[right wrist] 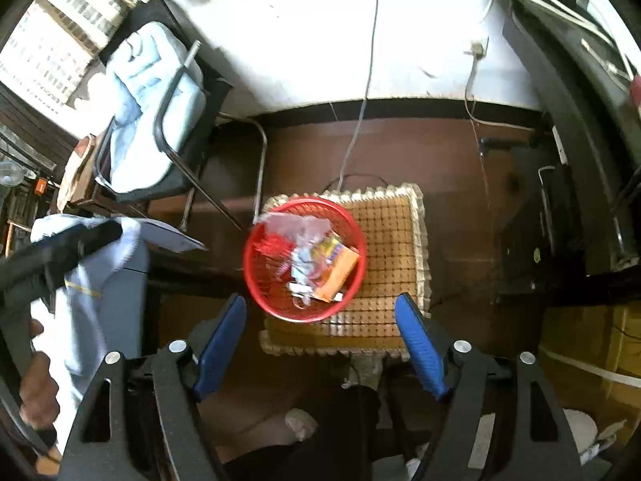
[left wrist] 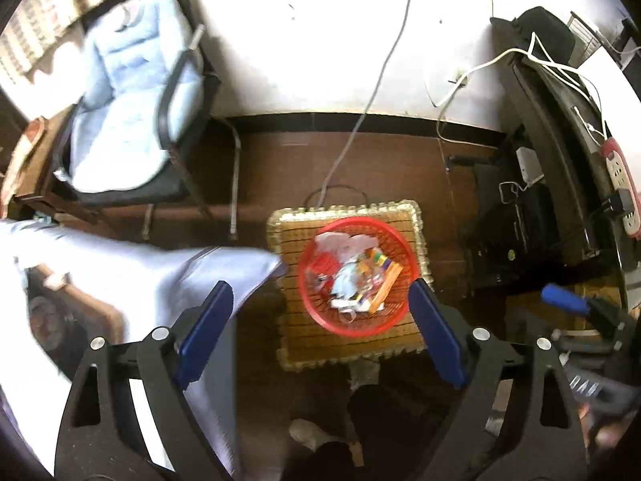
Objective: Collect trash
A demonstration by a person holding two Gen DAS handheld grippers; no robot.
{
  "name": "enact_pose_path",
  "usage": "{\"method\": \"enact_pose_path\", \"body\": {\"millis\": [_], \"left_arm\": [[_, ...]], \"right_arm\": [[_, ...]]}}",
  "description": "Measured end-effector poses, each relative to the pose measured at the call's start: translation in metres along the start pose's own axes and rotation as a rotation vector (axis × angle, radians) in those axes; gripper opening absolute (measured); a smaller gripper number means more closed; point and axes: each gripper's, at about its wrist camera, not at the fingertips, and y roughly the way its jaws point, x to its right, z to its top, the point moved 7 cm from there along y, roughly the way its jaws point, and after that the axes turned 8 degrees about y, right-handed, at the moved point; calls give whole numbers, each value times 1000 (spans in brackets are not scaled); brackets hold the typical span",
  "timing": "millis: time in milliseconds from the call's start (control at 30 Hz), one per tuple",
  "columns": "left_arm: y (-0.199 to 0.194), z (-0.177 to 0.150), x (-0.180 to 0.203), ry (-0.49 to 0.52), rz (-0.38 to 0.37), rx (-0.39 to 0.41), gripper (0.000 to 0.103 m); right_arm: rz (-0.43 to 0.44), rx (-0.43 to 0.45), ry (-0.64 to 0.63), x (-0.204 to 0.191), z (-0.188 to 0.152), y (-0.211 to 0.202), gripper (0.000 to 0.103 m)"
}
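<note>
A black-framed chair (left wrist: 132,120) with a quilted pale-blue cushion (left wrist: 128,92) stands at upper left against the white wall (left wrist: 320,40). A grey cable (left wrist: 372,92) runs down that wall to the dark wooden floor (left wrist: 360,160). Dark equipment (left wrist: 533,184) draped in white cords crowds the right side, with a red-and-white power strip (left wrist: 619,184) beside it. Pale fabric (left wrist: 140,272) reaches in from the left, near the basket.

The round red mesh basket (right wrist: 304,258) sits on a square woven mat (right wrist: 392,264) with a beaded fringe, and holds the trash (right wrist: 316,260) (crumpled plastic, an orange packet).

The left gripper (left wrist: 320,330) hangs above the basket, blue pads wide apart, nothing between them. The right gripper (right wrist: 320,344) is likewise spread and empty.
</note>
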Motion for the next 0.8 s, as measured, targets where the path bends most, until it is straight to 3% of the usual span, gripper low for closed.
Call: {"method": "enact_pose_path", "body": {"millis": [200,467,800], "left_arm": [[-48,-24,-10,8,38,59,89],[-77,-42,-31,-27,57,111,89],[-83,-55,-41,-40,31,109,89]], "right_arm": [[-34,52,-61,-38,-12,-45,91],[-76,72,-88,-61,-38,-68,91],[-112,63,-112,-76,-53,-70,91]]}}
